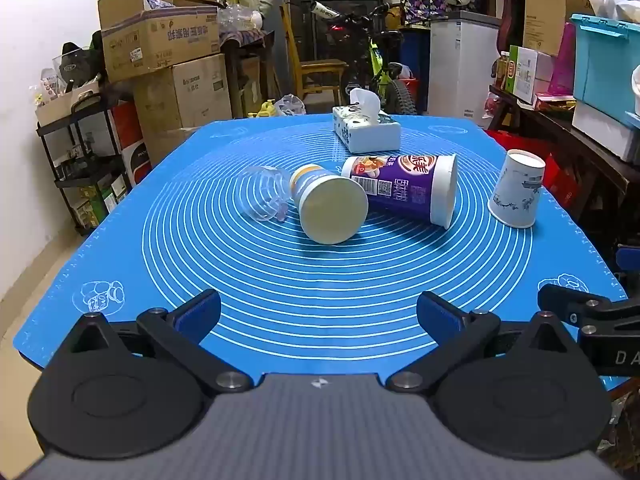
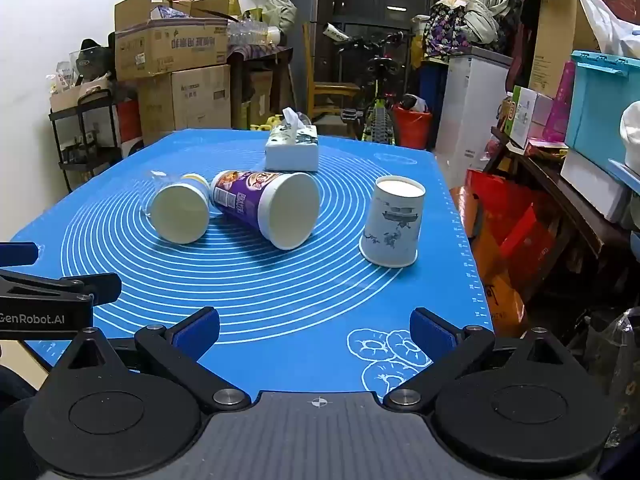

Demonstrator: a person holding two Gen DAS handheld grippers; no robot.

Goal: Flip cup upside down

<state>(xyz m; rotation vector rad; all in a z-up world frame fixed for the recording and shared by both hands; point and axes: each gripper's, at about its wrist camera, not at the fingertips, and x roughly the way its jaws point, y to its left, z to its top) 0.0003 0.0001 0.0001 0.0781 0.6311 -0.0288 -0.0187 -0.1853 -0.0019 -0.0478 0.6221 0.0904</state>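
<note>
The purple cup is lying at eleven o'clock of the wide-open right tool, mouth facing it, the equally open left tool sitting about as near.

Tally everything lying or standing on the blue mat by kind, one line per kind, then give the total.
Paper cups: 3, namely the yellow-banded cup on its side, the purple cup on its side, and the white cup standing upside down
Clear plastic cups: 1, the clear cup on its side
Tissue boxes: 1, the tissue box
Total: 5
</note>
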